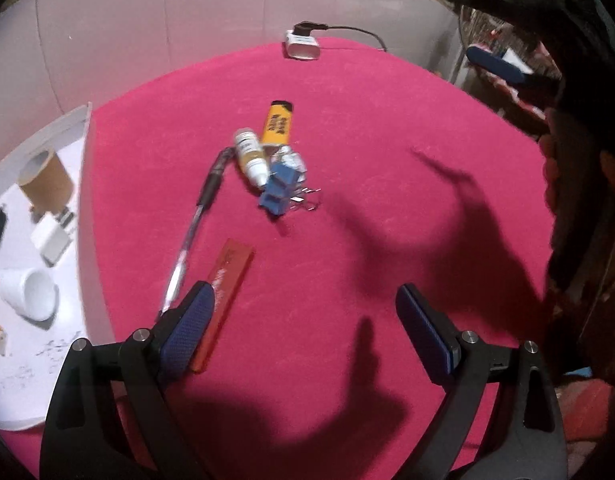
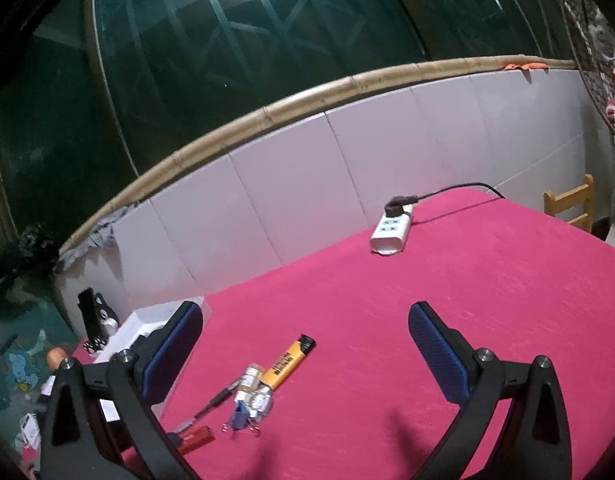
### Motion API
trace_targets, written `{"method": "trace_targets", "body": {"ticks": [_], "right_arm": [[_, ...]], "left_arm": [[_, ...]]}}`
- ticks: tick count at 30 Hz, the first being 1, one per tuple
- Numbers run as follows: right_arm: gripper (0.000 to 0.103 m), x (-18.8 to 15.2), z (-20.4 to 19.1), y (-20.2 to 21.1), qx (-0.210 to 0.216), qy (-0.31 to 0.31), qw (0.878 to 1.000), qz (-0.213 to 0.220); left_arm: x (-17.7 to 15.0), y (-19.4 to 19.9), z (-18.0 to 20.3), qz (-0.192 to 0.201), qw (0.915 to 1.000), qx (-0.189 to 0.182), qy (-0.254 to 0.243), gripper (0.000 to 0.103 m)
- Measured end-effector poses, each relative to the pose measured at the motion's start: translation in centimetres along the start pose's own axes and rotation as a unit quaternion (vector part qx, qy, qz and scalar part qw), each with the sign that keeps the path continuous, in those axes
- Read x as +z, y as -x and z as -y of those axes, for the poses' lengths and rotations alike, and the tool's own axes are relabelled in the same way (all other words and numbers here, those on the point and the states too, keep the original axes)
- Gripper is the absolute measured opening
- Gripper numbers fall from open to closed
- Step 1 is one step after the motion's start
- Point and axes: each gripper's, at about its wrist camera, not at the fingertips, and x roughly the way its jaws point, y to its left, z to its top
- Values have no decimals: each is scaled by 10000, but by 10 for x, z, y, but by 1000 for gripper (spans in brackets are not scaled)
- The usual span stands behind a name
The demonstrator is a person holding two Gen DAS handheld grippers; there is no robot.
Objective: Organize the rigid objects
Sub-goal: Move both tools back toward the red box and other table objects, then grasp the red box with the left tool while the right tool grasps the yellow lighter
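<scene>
On the pink tablecloth (image 1: 347, 240) a small pile lies mid-table: a yellow lighter (image 1: 278, 122), a little white and tan bottle (image 1: 251, 158) and blue binder clips (image 1: 277, 194). To their left lies a pen (image 1: 199, 220). A flat red bar (image 1: 227, 280) lies nearer, its near end tucked under my left finger. My left gripper (image 1: 303, 290) hovers open over bare cloth, nothing between its pads. My right gripper (image 2: 305, 308) is open too and holds nothing. Below it are the lighter (image 2: 289, 364), bottle (image 2: 251, 380), clips (image 2: 241, 420), pen (image 2: 215, 400) and red bar (image 2: 195, 442).
A white tray (image 1: 83, 184) at the table's left edge holds a cardboard tube (image 1: 47, 182), a white charger (image 1: 53, 236), a white cup (image 1: 29, 294) and other small items. A white power strip (image 2: 389, 232) with a black cable sits at the far edge by the tiled wall. A wooden chair (image 2: 571, 204) stands beyond.
</scene>
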Motion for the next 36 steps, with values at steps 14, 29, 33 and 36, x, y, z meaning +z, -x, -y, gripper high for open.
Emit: {"method": "trace_targets", "body": {"ticks": [14,29,33,36], "right_arm": [[98,-26,-7,-108,-677,727,9798,-1737],[97,-48,-30,-149,-1417,1824,9466,-2250],[88,-41,10,-118,-1526,1758,9487,-2140],[79,-32,28,-98,-1459,1634,9559,-1958]], "left_arm": [[-12,4,-6,-17,9998,-153,92,93],[-11,-1,-6,-18,9994,-248,243,92],[-10,-2,-7,-16,9982,-533,270,69],[-10,-5,-2,-14,9985,-509,205,69]]}}
